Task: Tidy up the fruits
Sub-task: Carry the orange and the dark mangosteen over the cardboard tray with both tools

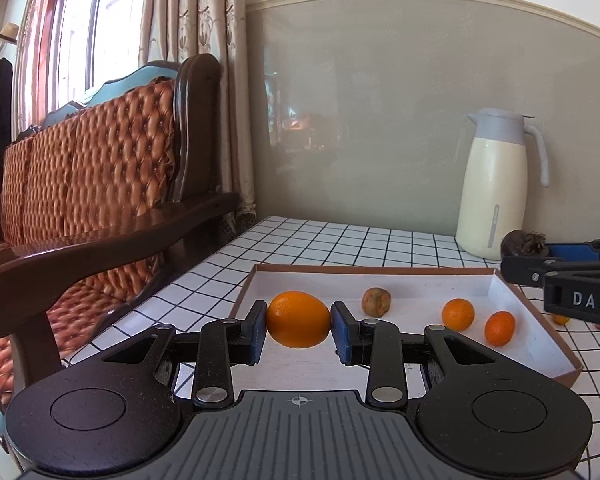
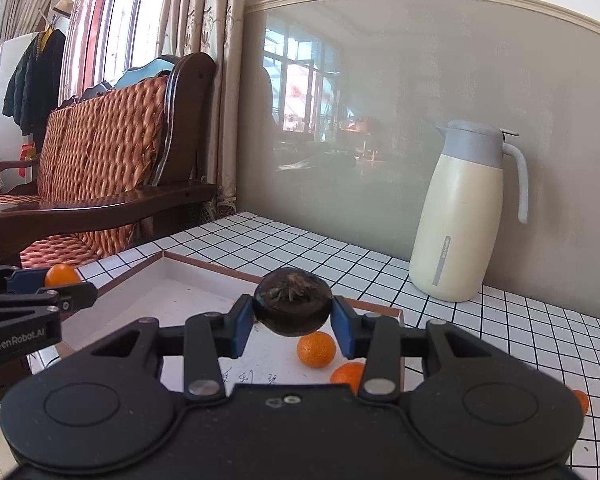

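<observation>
My left gripper (image 1: 299, 326) is shut on a large orange (image 1: 298, 319) and holds it above the near left part of a shallow white tray with a brown rim (image 1: 496, 288). In the tray lie a brownish wrinkled fruit (image 1: 376, 301) and two small oranges (image 1: 458, 314) (image 1: 499, 328). My right gripper (image 2: 293, 316) is shut on a dark round fruit with a dried top (image 2: 293, 306), held above the tray (image 2: 172, 276). Two small oranges (image 2: 316, 349) (image 2: 348, 374) lie below it. The right gripper shows at the right of the left wrist view (image 1: 572, 280).
A cream and grey thermos jug (image 1: 496, 184) (image 2: 462, 216) stands at the back of the checked table (image 1: 340, 244) against the wall. A small orange (image 2: 581, 402) lies on the table outside the tray. A wooden sofa (image 1: 100, 184) stands left of the table.
</observation>
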Demonstrator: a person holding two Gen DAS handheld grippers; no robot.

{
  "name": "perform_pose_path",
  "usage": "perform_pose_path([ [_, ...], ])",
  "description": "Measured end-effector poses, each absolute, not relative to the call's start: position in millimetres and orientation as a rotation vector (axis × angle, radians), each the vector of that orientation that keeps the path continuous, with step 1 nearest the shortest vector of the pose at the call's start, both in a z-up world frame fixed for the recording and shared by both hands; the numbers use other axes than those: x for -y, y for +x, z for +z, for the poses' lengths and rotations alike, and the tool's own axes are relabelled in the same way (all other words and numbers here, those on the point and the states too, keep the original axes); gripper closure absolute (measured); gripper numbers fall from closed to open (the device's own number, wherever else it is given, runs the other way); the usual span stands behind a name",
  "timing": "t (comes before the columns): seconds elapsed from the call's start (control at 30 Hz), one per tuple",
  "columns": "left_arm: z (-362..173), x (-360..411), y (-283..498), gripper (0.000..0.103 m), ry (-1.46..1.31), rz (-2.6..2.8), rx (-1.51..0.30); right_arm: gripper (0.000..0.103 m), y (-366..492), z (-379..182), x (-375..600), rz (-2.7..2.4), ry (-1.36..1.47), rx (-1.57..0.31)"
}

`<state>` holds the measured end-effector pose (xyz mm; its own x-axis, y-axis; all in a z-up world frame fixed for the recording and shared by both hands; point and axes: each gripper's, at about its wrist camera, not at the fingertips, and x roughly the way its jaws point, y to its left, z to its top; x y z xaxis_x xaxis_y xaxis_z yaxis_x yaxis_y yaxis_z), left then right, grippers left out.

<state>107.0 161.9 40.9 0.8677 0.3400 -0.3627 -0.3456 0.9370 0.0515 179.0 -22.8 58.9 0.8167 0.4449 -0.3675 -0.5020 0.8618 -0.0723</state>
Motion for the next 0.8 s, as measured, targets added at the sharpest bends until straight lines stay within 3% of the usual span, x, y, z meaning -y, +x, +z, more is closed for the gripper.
perform_pose_path([
  [0.8, 40.4, -187.2, 169.4, 0.068, -0.059, 0.391, -0.371, 0.069, 233.7, 51.5, 19.6, 0.467, -0.168, -0.364],
])
